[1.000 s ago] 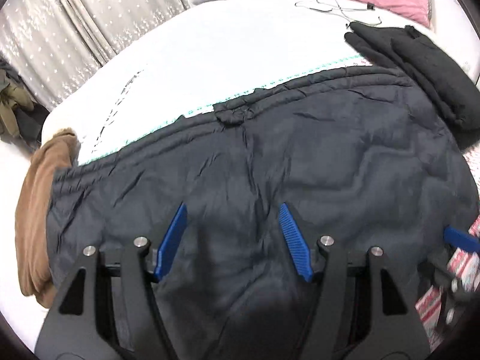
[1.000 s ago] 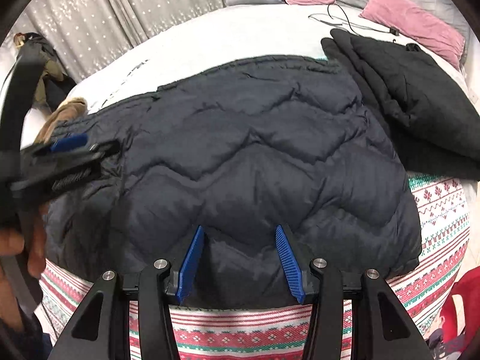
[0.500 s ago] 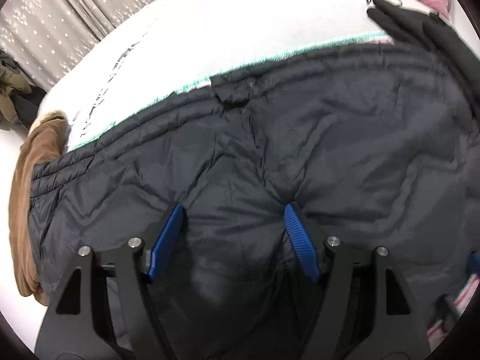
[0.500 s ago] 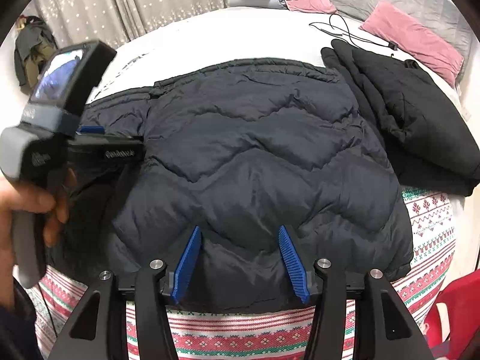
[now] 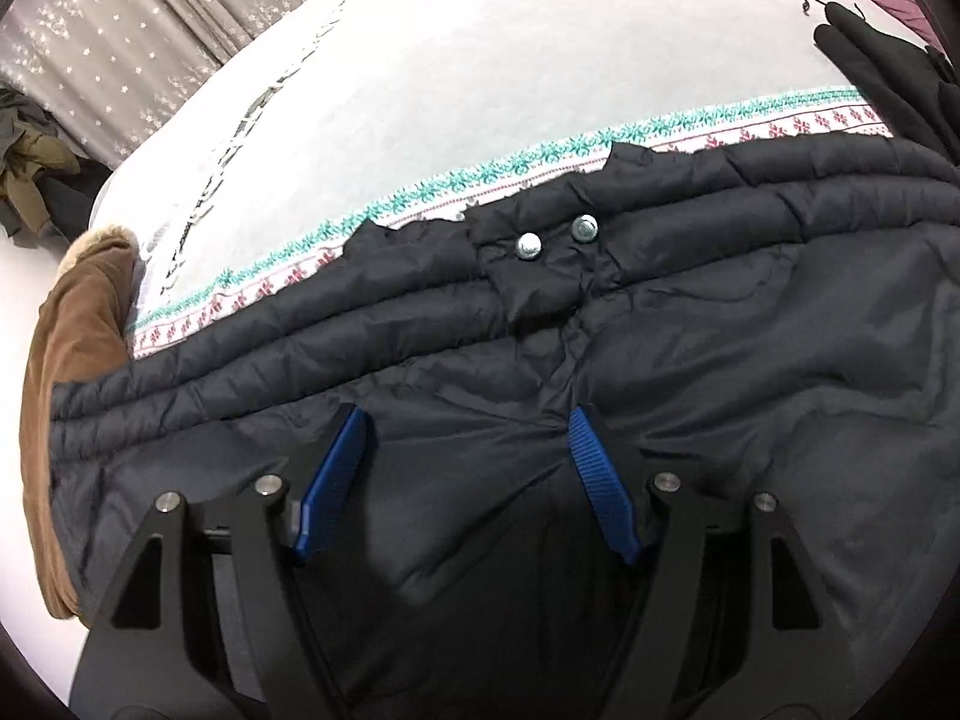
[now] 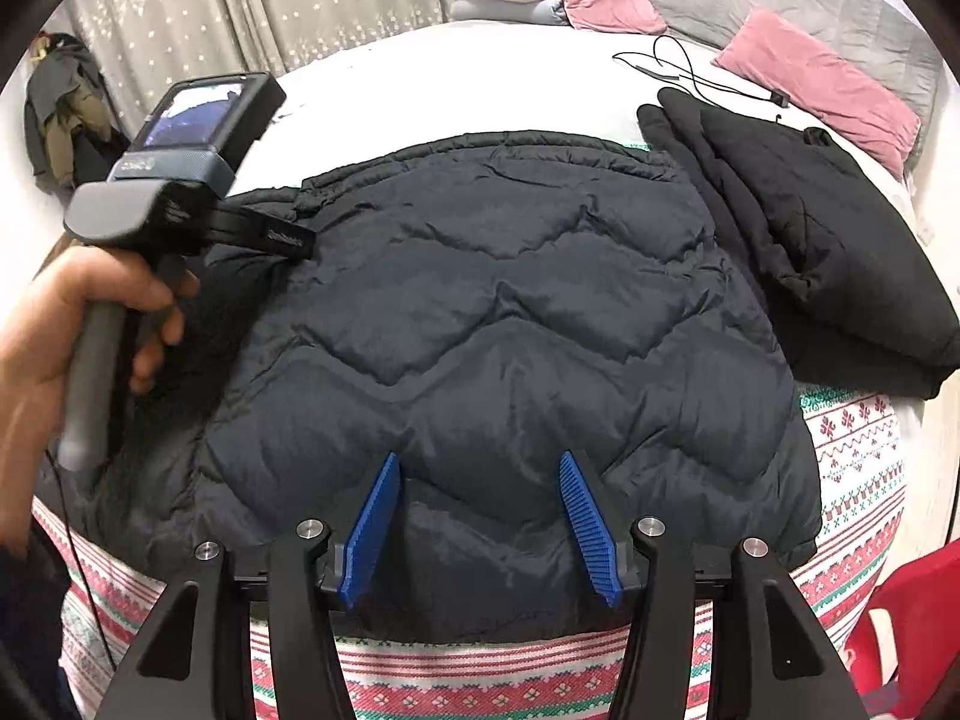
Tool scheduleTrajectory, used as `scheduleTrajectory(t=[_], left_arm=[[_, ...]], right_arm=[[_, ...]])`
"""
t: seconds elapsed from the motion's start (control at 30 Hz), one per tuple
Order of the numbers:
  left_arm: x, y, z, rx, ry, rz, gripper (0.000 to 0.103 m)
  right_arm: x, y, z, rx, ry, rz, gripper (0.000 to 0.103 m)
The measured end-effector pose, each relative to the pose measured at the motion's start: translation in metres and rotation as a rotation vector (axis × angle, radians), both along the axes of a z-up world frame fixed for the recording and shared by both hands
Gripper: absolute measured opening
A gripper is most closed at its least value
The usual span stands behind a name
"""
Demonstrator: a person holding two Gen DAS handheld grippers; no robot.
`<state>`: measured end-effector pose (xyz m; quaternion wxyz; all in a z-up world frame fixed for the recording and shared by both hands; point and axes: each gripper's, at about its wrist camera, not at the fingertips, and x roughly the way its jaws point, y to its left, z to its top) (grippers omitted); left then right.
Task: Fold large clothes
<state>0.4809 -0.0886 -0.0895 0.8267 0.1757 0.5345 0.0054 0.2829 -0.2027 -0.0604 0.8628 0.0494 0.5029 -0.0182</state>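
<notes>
Both pairs of jaws stand apart with nothing between them. On the left gripper (image 5: pixel 465 450) the blue pads sit low over the dark quilted jacket (image 6: pixel 510 348); the fabric puckers toward the right pad, though whether it touches cannot be told. On the right gripper (image 6: pixel 480 504) the jaws hang over the jacket's near hem, just above the puffed quilting.

That jacket lies spread on the bed (image 6: pixel 480 78), covering most of the patterned blanket (image 6: pixel 858 480), whose red and green bands show at the near edge and on the right. In the left wrist view two metal snaps (image 5: pixel 555 237) sit on a small tab at the jacket's far ribbed edge, with the blanket's teal border just beyond.

From the right wrist view, the person's left hand (image 6: pixel 66 330) grips the left gripper's handle at the left of the jacket. A folded black garment (image 6: pixel 810 240) lies right of the jacket, touching it. Pink pillows (image 6: pixel 822 84) rest far right, and a brown garment (image 5: pixel 66 372) lies at the bed's left edge
</notes>
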Motion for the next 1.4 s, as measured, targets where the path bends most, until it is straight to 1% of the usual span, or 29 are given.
scheduleTrajectory(t=[0.07,0.13,0.27,0.37,0.4,0.43,0.47,0.53,0.57,0.6,0.63,0.67,0.73,0.83,0.87,0.9,0.93,0.97,1.03,1.13,1.23,1.3,1.4], left_arm=[[0.004,0.008,-0.002,-0.050,0.025,0.025,0.071],[0.007,0.013,-0.002,-0.075,0.040,0.034,0.073],[0.004,0.010,-0.002,-0.055,0.024,0.023,0.073],[0.002,0.010,0.002,-0.076,0.035,0.018,0.073],[0.003,0.016,0.005,-0.100,0.043,0.011,0.072],[-0.001,0.023,0.012,-0.163,0.052,0.011,0.072],[-0.002,0.029,0.020,-0.206,0.053,0.020,0.072],[-0.015,0.043,0.038,-0.265,0.029,0.035,0.072],[-0.027,0.047,0.048,-0.272,0.006,0.022,0.072],[-0.041,0.047,0.056,-0.263,-0.016,0.001,0.072],[-0.063,0.046,0.065,-0.237,-0.051,-0.033,0.072],[-0.079,0.045,0.069,-0.223,-0.071,-0.062,0.072],[-0.116,0.040,0.071,-0.216,-0.083,-0.137,0.072],[-0.172,0.031,0.057,-0.212,-0.069,-0.218,0.072],[-0.182,0.028,0.052,-0.201,-0.070,-0.230,0.072],[-0.191,0.022,0.043,-0.174,-0.071,-0.244,0.072],[-0.196,0.017,0.037,-0.142,-0.074,-0.256,0.072],[-0.198,0.012,0.026,-0.094,-0.079,-0.267,0.073],[-0.197,0.008,0.008,-0.049,-0.088,-0.276,0.073],[-0.188,0.008,-0.001,-0.078,-0.076,-0.241,0.076],[-0.190,0.011,0.006,-0.096,-0.068,-0.234,0.076],[-0.192,0.020,0.018,-0.124,-0.070,-0.231,0.076],[-0.199,0.042,0.037,-0.170,-0.085,-0.206,0.076]], right_arm=[[0.002,0.001,-0.001,-0.014,0.005,0.003,0.057],[0.004,0.002,-0.002,-0.027,0.004,0.007,0.058],[0.006,0.004,-0.004,-0.035,0.006,0.010,0.060],[0.007,0.004,-0.004,-0.035,0.003,0.007,0.061],[0.007,0.004,-0.004,-0.037,0.003,0.008,0.061],[0.007,0.003,-0.005,-0.040,0.005,0.009,0.062],[0.007,0.003,-0.006,-0.041,0.006,0.011,0.062],[0.006,0.003,-0.006,-0.040,0.007,0.012,0.062],[0.006,0.003,-0.006,-0.039,0.007,0.011,0.062],[0.006,0.002,-0.006,-0.037,0.007,0.010,0.062],[0.006,0.002,-0.006,-0.035,0.008,0.009,0.062],[0.006,0.003,-0.006,-0.036,0.008,0.009,0.062],[0.006,0.003,-0.006,-0.040,0.007,0.011,0.062],[0.005,0.005,-0.004,-0.037,0.005,0.013,0.063],[0.005,0.005,-0.004,-0.036,0.005,0.013,0.063],[0.004,0.006,-0.004,-0.036,0.006,0.013,0.063],[0.004,0.006,-0.005,-0.036,0.006,0.013,0.063],[0.004,0.006,-0.005,-0.036,0.007,0.013,0.063],[0.004,0.005,-0.007,-0.030,0.011,0.012,0.063],[0.005,0.003,-0.011,-0.016,0.022,0.009,0.064],[0.004,-0.003,-0.011,0.004,0.017,0.005,0.064],[0.000,-0.014,-0.008,0.056,0.006,-0.010,0.064],[-0.013,-0.043,0.001,0.180,-0.026,-0.063,0.065]])
